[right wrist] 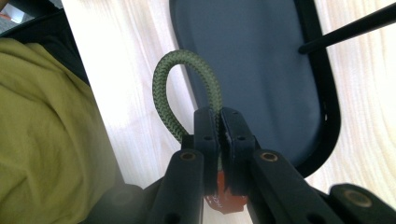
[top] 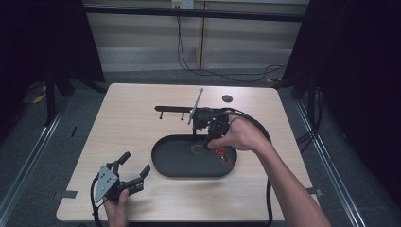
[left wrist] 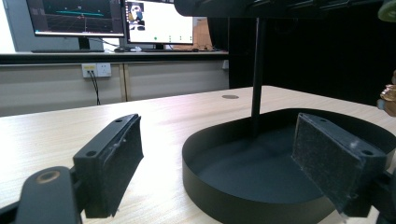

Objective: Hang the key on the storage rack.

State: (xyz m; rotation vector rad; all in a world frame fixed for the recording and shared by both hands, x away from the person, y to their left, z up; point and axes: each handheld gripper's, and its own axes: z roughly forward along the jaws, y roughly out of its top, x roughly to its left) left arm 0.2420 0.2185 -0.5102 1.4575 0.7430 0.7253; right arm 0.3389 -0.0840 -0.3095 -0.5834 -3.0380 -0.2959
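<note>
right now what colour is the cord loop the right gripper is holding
Olive green, with a braided weave. The cord loop shows best in the right gripper view, pinched between the jaws.

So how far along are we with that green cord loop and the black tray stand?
Done: the right gripper has its jaws shut on the green braided cord loop, which carries an orange tag, above the black oval tray. In hand: it is carried near the stand's thin upright post. Left, likely: hanging the loop on the black hook bar. The left gripper rests open beside the tray, idle.
</note>
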